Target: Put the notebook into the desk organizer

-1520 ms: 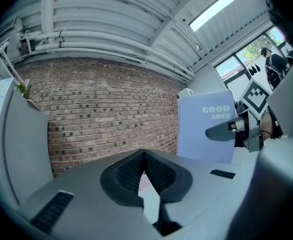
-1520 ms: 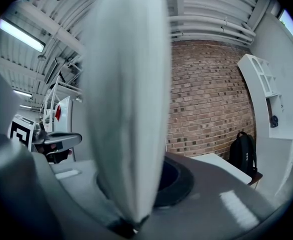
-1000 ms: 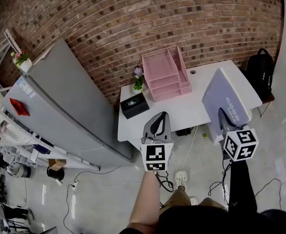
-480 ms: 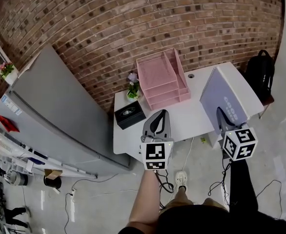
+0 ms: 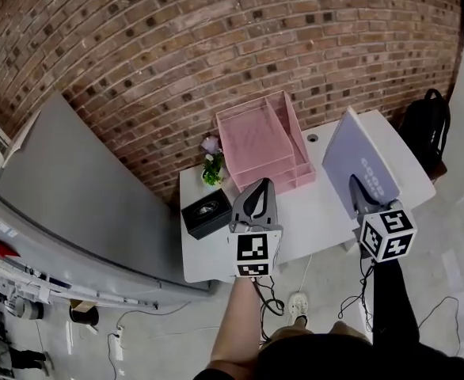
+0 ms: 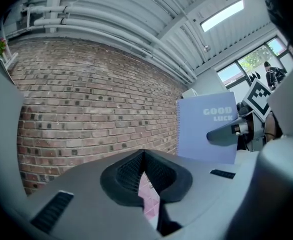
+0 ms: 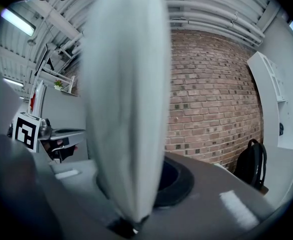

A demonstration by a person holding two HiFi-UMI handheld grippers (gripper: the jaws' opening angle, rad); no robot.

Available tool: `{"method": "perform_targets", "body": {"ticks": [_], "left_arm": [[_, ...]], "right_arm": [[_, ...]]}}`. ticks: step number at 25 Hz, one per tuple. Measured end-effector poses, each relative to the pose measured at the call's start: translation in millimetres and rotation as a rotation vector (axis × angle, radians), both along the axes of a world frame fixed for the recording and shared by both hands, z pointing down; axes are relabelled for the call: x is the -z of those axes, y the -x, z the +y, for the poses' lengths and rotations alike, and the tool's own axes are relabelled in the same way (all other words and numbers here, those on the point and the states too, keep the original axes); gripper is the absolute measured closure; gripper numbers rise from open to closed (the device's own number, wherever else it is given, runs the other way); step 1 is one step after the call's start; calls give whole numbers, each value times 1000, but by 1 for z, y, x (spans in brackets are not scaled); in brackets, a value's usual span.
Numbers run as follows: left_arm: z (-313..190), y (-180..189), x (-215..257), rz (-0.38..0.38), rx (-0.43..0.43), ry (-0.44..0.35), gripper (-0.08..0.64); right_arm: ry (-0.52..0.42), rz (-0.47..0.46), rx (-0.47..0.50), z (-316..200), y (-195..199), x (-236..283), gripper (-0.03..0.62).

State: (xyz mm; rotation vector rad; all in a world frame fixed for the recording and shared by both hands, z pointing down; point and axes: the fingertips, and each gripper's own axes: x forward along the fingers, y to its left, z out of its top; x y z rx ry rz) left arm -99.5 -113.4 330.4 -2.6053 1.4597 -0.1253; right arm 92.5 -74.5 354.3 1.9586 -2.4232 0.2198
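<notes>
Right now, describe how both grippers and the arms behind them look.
The left gripper and right gripper are grey-bodied; each carries a white cube with black square markers. The right arm wears a black sleeve; the left forearm is bare.

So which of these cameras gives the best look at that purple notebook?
The left gripper view: the notebook faces it, cover flat on, with the spiral edge and GOOD LUCK readable. The head view shows it smaller and slanted, held upright in the right gripper. The right gripper view sees only its blurred edge.
</notes>
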Motion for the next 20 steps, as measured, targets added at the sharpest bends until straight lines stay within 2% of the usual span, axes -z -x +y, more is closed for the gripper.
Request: {"method": "perform_targets", "body": {"ticks": [10, 20], "left_arm": [[-87, 2, 0, -7, -50, 0, 552], [-122, -9, -11, -8, -77, 18, 552]], "right_arm": [[1, -8, -33, -83, 10, -1, 558], [23, -27, -45, -116, 7, -14, 559]]}}
